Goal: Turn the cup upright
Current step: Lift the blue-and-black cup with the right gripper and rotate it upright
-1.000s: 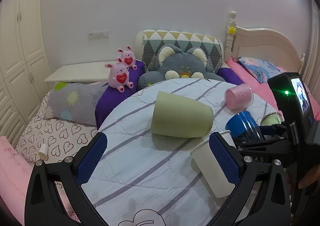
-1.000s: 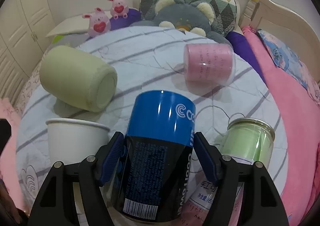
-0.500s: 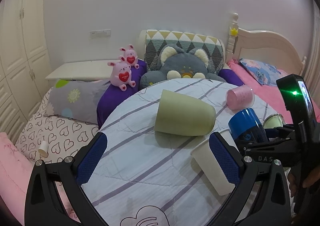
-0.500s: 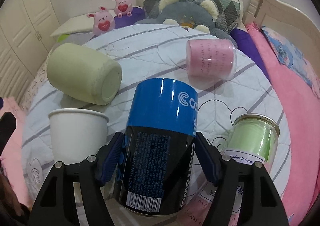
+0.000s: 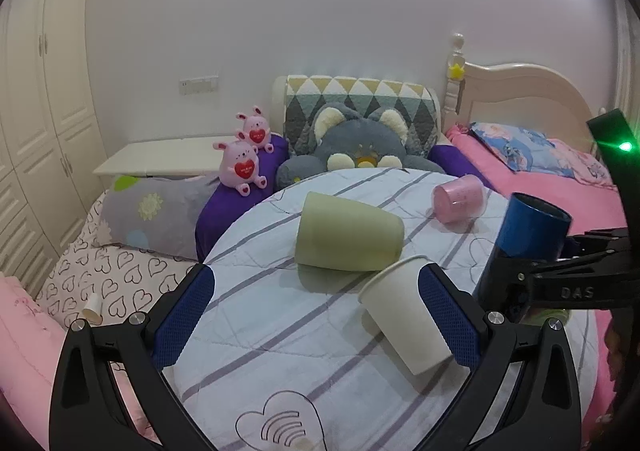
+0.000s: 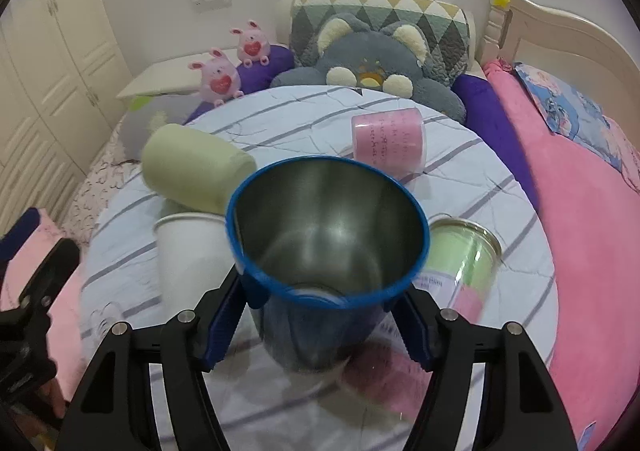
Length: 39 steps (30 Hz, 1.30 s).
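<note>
striped table (image 5: 280, 331), blue cup (image 6: 326, 227) near edge

Both wrist views bedward, table (image 5: 280, 331) shared

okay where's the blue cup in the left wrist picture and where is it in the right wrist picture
Left wrist view: the blue cup is at the right edge, tilted, held in the right gripper.
Right wrist view: the blue cup fills the centre, open mouth toward the camera, between the gripper's blue pads.
Shared landmark: the white paper cup stands just beside it in both.
</note>
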Each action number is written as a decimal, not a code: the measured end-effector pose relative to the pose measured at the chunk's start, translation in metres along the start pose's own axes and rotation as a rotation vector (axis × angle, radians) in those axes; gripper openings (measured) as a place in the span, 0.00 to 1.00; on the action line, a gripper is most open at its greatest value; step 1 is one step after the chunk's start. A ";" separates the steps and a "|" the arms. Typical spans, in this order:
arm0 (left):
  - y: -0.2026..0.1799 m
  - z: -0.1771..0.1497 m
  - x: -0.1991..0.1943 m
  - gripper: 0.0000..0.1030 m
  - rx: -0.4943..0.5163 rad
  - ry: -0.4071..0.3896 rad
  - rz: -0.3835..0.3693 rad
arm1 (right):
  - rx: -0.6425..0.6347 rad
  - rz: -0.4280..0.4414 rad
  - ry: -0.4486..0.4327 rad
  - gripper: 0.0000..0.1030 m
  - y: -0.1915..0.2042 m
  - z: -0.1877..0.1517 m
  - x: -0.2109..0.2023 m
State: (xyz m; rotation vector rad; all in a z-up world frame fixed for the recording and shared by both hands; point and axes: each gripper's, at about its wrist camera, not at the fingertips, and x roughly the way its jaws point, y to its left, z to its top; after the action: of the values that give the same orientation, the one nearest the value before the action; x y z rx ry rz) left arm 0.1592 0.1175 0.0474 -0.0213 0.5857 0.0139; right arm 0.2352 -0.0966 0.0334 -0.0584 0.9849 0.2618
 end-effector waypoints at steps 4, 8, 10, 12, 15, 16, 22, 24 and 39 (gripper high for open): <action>-0.004 -0.003 -0.019 1.00 0.001 -0.023 -0.005 | -0.021 0.035 -0.015 0.67 0.003 -0.012 -0.022; -0.009 -0.008 -0.038 1.00 0.012 -0.040 0.007 | -0.082 0.073 0.017 0.67 0.010 -0.040 -0.044; -0.011 -0.013 -0.046 1.00 0.015 -0.043 0.008 | -0.110 0.103 0.059 0.67 0.013 -0.056 -0.048; -0.014 -0.019 -0.053 1.00 0.019 -0.039 0.015 | -0.128 0.141 0.110 0.67 0.015 -0.069 -0.048; -0.017 -0.031 -0.058 1.00 0.015 -0.017 0.022 | -0.159 0.154 0.189 0.67 0.019 -0.087 -0.038; -0.018 -0.035 -0.059 1.00 0.011 -0.005 0.024 | -0.169 0.143 0.205 0.67 0.021 -0.091 -0.033; -0.020 -0.051 -0.063 1.00 -0.024 0.038 0.013 | -0.146 0.131 0.150 0.68 0.020 -0.089 -0.021; -0.024 -0.056 -0.064 1.00 -0.025 0.049 0.000 | -0.134 0.135 0.155 0.68 0.020 -0.089 -0.014; -0.049 -0.070 -0.063 1.00 -0.037 0.123 -0.034 | 0.078 0.246 0.207 0.66 0.008 -0.133 -0.003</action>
State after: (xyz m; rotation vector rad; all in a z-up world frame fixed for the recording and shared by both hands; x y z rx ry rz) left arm 0.0688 0.0666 0.0245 -0.0681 0.7084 -0.0100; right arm 0.1231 -0.1118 -0.0372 0.1100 1.2087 0.4488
